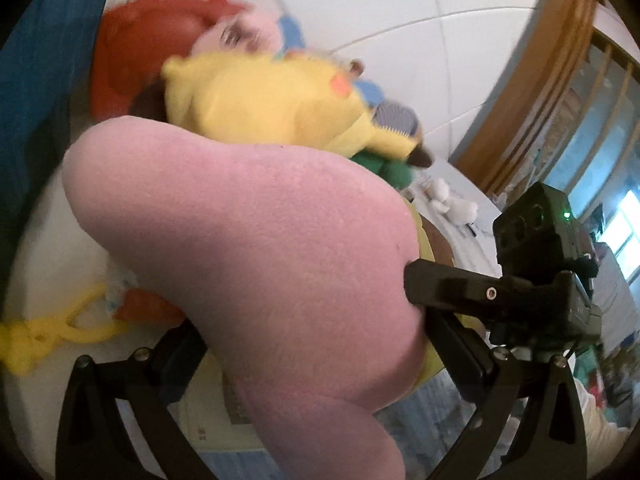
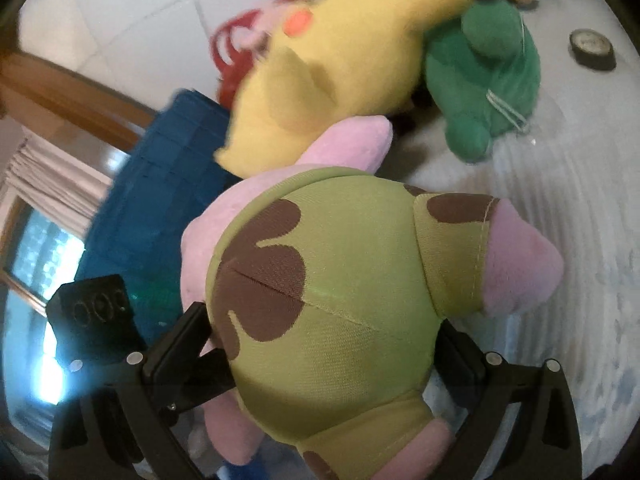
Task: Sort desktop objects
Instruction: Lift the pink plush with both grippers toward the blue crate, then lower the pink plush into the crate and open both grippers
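Observation:
A pink plush toy in green shorts with brown blotches fills both views. My left gripper [image 1: 304, 344] is shut on its pink arm [image 1: 248, 240]. My right gripper [image 2: 320, 344] is shut on its green-shorts body [image 2: 340, 280]. Each gripper shows in the other's view, the right one at the plush's right side [image 1: 520, 292] and the left one at the lower left [image 2: 96, 320]. A yellow plush [image 1: 260, 100] lies just beyond, also in the right wrist view [image 2: 340, 80]. A green plush [image 2: 488, 80] lies beside it, partly hidden in the left wrist view [image 1: 384, 166].
A red basket [image 1: 152, 40] and a blue crate [image 2: 160, 200] stand behind the plush pile. A yellow plastic toy [image 1: 48, 332] and an orange item [image 1: 148, 304] lie at left. Small white figures [image 1: 452, 200] and a round black object [image 2: 592, 48] sit on the white surface.

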